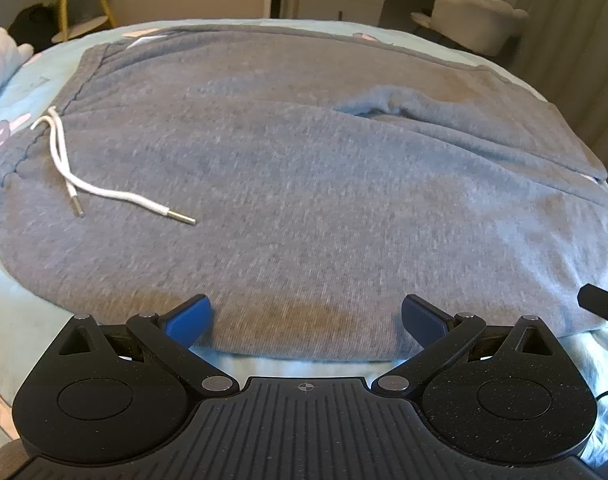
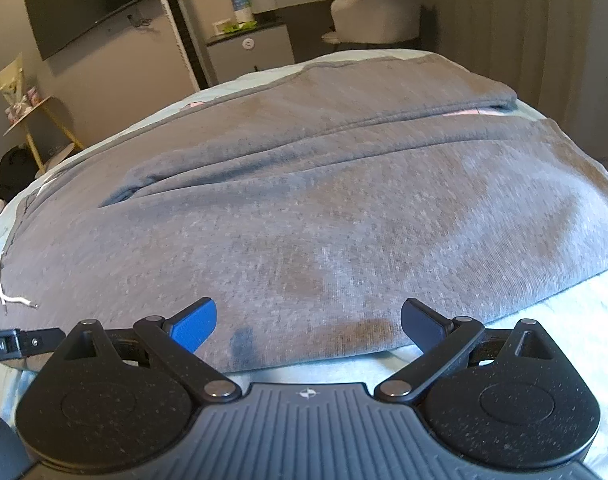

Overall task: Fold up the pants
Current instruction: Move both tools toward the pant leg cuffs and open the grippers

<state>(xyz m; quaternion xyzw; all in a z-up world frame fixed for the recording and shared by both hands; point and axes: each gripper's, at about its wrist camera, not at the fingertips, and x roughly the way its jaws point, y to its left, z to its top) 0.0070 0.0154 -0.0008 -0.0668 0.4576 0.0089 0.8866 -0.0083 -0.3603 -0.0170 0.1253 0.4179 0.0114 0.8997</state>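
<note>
Grey sweatpants [image 1: 304, 168] lie spread flat on a light blue bed sheet [image 1: 8, 320], waistband at the left with a white drawstring [image 1: 88, 188] on top. The two legs run to the right with a fold line between them. My left gripper [image 1: 305, 320] is open, its blue pads just over the pants' near edge. My right gripper [image 2: 307, 326] is open too, at the near edge of the pant leg [image 2: 343, 208]. The drawstring shows small at the left in the right wrist view [image 2: 12, 300]. Neither gripper holds cloth.
The right gripper's tip [image 1: 599, 304] pokes into the left wrist view; the left gripper's body [image 2: 20, 342] shows in the right wrist view. Beyond the bed stand a yellow side table [image 1: 80, 0], a cabinet [image 2: 250, 52], a padded chair [image 2: 377, 12] and a wall TV [image 2: 92, 4].
</note>
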